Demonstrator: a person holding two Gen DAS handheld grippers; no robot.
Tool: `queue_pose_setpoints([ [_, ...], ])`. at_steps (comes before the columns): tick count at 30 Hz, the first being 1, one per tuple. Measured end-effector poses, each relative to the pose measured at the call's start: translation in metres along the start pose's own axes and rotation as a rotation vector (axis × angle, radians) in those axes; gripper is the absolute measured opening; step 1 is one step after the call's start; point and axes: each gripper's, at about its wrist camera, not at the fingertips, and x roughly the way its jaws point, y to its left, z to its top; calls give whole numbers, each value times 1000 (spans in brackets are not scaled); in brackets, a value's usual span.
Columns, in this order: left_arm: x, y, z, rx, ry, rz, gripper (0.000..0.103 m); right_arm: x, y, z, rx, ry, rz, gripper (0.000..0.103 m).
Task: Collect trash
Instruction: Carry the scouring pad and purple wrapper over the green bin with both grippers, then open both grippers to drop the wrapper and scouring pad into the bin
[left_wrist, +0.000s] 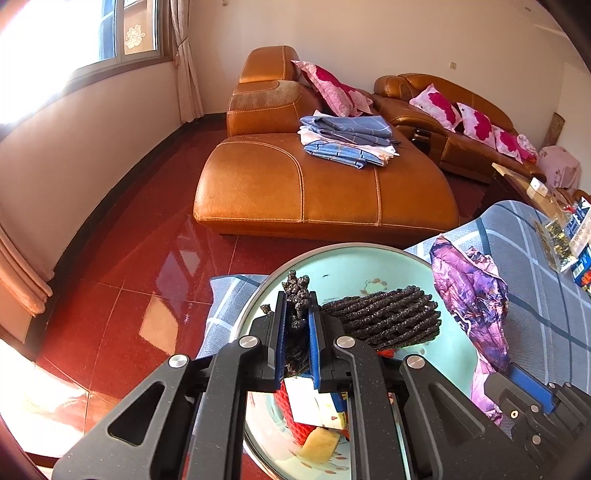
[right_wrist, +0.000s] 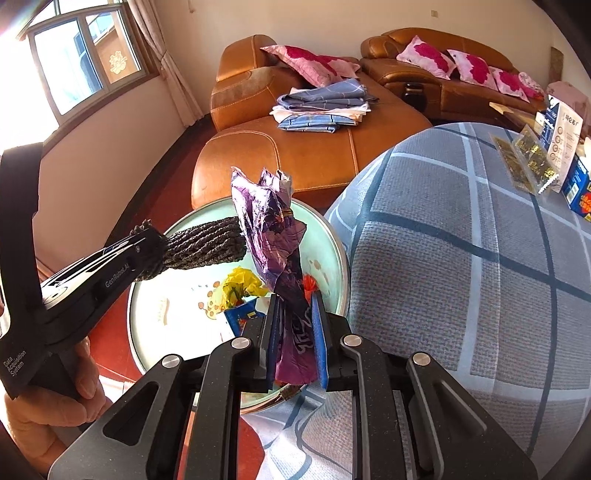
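Purple wrapper (right_wrist: 275, 251) pinched in our right gripper (right_wrist: 295, 332), black netting (left_wrist: 388, 317) clamped in our left gripper (left_wrist: 297, 325), so we're lowering both over the basin (right_wrist: 332, 236) before letting go.

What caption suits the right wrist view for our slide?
Right gripper clamps a crumpled purple wrapper above a pale green basin holding scraps.

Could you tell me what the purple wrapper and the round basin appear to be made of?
Purple wrapper: probably thin metallised plastic film; it is glossy, with sharp crinkles that hold their shape. Round basin: likely enamelled metal; pale green, glossy, thin grey rim, printed motifs, though plastic cannot be excluded.
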Motion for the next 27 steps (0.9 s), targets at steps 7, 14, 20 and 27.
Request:
queue_pose_setpoints([
  [7,6,-3,-2,10,14,3,10,16,4,3,-12,27,-5,17],
  [14,12,-2,-2,18,28,3,10,26,4,5,-29,29,13,21],
  [20,11,-4,-4,30,27,-1,10,8,-8,-4,7,-47,28,36],
  [27,10,-11,-8,58,28,0,10,-15,-23,-10,50,-99,-9,35],
])
